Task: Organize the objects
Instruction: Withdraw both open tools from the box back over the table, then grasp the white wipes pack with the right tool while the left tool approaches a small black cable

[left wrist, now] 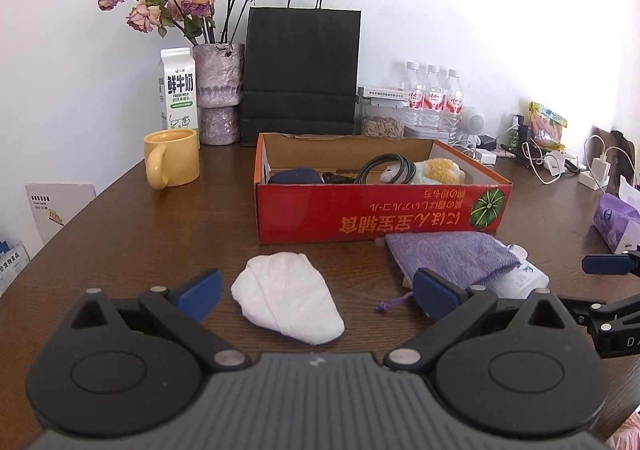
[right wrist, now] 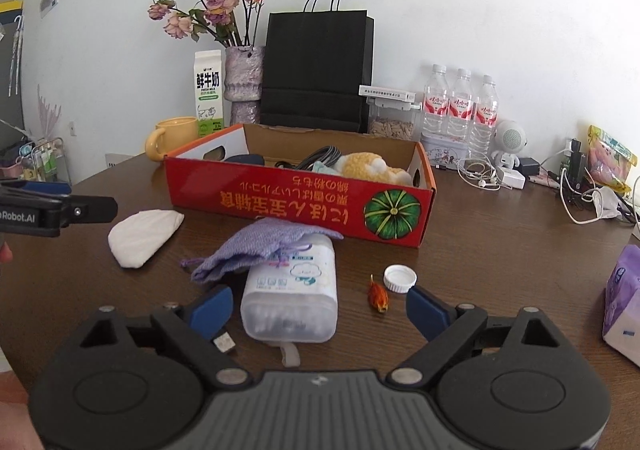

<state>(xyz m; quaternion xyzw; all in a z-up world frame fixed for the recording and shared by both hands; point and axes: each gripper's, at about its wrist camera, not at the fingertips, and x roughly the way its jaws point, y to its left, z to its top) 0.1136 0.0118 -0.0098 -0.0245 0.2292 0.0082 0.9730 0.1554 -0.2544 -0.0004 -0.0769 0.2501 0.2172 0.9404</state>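
Partly done: my red cardboard box [right wrist: 304,205] already holds a cable and plush toy. Left on the tabletop [right wrist: 500,250]: white cloth [left wrist: 288,298], purple pouch [right wrist: 260,250], cotton-swab box [right wrist: 292,290], bottle cap [right wrist: 400,278]. My left claw [left wrist: 316,290] and right claw [right wrist: 320,308] gape empty.

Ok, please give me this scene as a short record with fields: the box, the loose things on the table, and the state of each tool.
box: red cardboard box, open, already holding a cable and a plush toy
left tool: open, white folded cloth between its fingers, not gripped
right tool: open, cotton swab container between its fingers
other loose items: purple pouch lying partly on the container, white bottle cap, small orange object
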